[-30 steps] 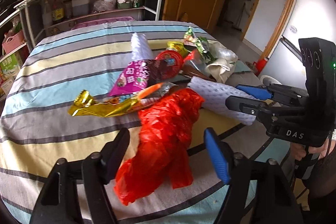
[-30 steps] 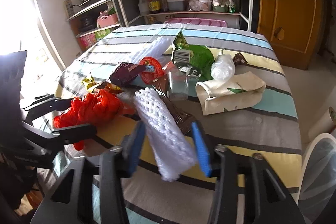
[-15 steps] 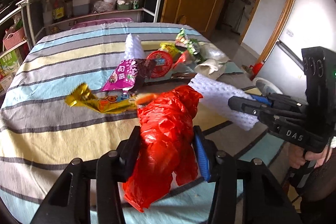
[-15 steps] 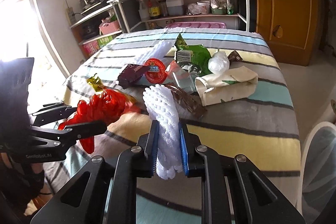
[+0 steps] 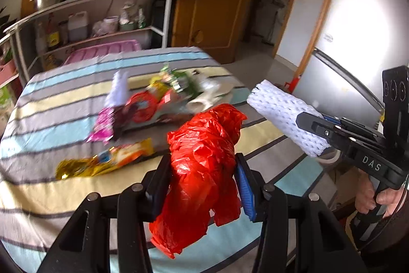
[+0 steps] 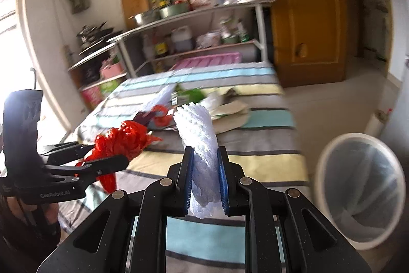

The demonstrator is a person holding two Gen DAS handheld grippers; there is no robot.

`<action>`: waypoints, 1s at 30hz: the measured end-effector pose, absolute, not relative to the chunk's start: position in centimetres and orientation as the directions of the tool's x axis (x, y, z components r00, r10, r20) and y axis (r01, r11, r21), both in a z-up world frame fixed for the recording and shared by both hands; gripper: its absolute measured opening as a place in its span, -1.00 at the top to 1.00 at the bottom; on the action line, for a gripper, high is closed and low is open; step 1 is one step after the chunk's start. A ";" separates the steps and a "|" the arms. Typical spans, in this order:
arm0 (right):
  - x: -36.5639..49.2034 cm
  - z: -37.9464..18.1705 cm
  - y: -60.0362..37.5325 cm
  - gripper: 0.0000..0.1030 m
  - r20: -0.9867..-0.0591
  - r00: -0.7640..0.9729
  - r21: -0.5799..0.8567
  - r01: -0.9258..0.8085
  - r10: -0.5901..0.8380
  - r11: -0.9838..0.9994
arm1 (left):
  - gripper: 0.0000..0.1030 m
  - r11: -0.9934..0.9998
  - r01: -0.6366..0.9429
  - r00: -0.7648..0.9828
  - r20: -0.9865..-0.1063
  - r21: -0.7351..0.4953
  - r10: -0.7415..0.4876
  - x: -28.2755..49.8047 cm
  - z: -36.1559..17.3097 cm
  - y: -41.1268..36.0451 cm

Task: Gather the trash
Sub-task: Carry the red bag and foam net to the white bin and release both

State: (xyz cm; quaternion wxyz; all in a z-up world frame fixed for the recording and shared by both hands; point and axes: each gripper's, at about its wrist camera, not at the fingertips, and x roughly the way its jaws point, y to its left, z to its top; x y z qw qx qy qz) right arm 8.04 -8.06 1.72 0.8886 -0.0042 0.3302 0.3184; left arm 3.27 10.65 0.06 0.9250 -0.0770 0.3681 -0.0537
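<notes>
Striped tablecloth (image 5: 46,119) with scattered wrappers behind; left gripper (image 5: 202,186) clamped on red plastic bag (image 5: 204,170), right gripper (image 6: 204,181) clamped on white foam net (image 6: 202,145), both raised clear of it.

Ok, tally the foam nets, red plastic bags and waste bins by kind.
Foam nets: 2 (held foam net in the right gripper, second foam net on the table)
Red plastic bag: 1 (in the left gripper)
Waste bin: 1
Total: 4
</notes>
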 end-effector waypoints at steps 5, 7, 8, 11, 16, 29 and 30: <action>8.1 2.4 -11.9 0.63 -0.578 0.643 0.208 -0.479 0.502 0.853 | 0.02 0.977 0.111 0.728 -0.655 -0.180 -0.203 5.1 1.0 8.0; 8.0 2.6 -13.3 0.63 -0.573 0.664 0.211 -0.446 0.480 0.870 | 0.02 0.974 0.134 0.723 -0.654 -0.181 -0.221 5.8 1.2 6.9; 8.1 2.7 -14.1 0.63 -0.573 0.676 0.211 -0.425 0.464 0.880 | 0.02 0.972 0.150 0.720 -0.654 -0.182 -0.234 6.4 1.2 6.1; 8.2 2.9 -16.2 0.63 -0.575 0.700 0.207 -0.376 0.424 0.903 | 0.02 0.963 0.193 0.706 -0.655 -0.187 -0.269 7.7 1.3 4.1; 8.6 2.9 -20.3 0.63 -0.579 0.740 0.204 -0.274 0.342 0.940 | 0.02 0.946 0.262 0.673 -0.666 -0.192 -0.322 10.0 1.4 0.1; 11.9 -1.4 -27.5 0.63 -0.687 0.712 0.155 -0.049 0.143 0.987 | 0.02 0.893 0.401 0.544 -0.731 -0.206 -0.413 15.9 -0.9 -9.5; 12.5 -1.8 -27.7 0.63 -0.698 0.703 0.152 -0.040 0.135 0.988 | 0.02 0.889 0.414 0.537 -0.735 -0.198 -0.414 16.3 -1.2 -10.2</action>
